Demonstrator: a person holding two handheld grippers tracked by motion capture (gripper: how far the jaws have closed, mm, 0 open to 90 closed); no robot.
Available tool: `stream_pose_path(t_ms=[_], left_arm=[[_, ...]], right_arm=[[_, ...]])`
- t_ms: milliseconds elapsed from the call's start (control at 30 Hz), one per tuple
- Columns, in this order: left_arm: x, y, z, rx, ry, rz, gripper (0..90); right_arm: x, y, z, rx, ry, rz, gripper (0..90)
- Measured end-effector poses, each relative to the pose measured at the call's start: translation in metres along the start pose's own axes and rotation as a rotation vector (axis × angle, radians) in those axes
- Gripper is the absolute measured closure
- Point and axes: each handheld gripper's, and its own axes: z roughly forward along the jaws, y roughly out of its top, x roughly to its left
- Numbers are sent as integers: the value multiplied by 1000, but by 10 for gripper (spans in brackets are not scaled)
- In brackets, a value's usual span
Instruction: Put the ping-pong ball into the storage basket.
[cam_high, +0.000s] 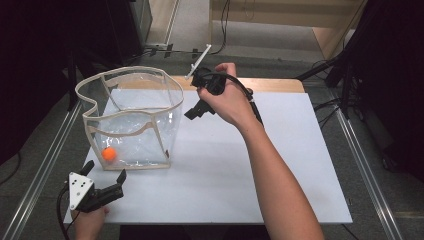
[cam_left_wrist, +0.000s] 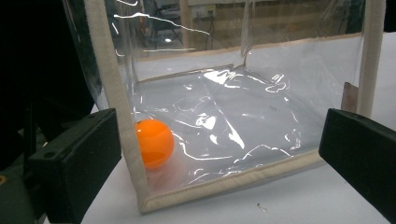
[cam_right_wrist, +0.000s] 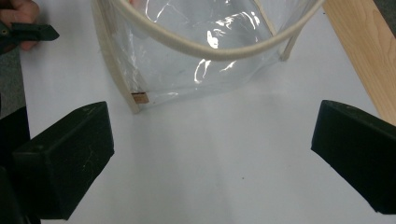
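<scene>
Nearest the camera, left gripper (cam_high: 107, 184) low on the white bench (cam_high: 280, 170), jaws apart and empty, aimed at the near corner of the clear soft plastic bag with cream fabric piping (cam_high: 131, 117). Small orange ball (cam_left_wrist: 154, 143) inside on the bag's floor, tucked into that same near corner, touching nothing else. Right gripper (cam_high: 196, 111) up beside the bag's far right side, jaws spread wide with nothing between, likely just after a drop into the open mouth. Bag upright, rim sagging, left edge near the bench's side. Bare bench to the right and front, plenty of room for a withdrawal
</scene>
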Motion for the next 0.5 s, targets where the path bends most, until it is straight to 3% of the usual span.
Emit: stream_pose_path(t_ms=[500], left_arm=[[0, 0, 0, 0, -1, -3, 0]], right_arm=[[3, -26, 10, 6, 11, 11, 0]])
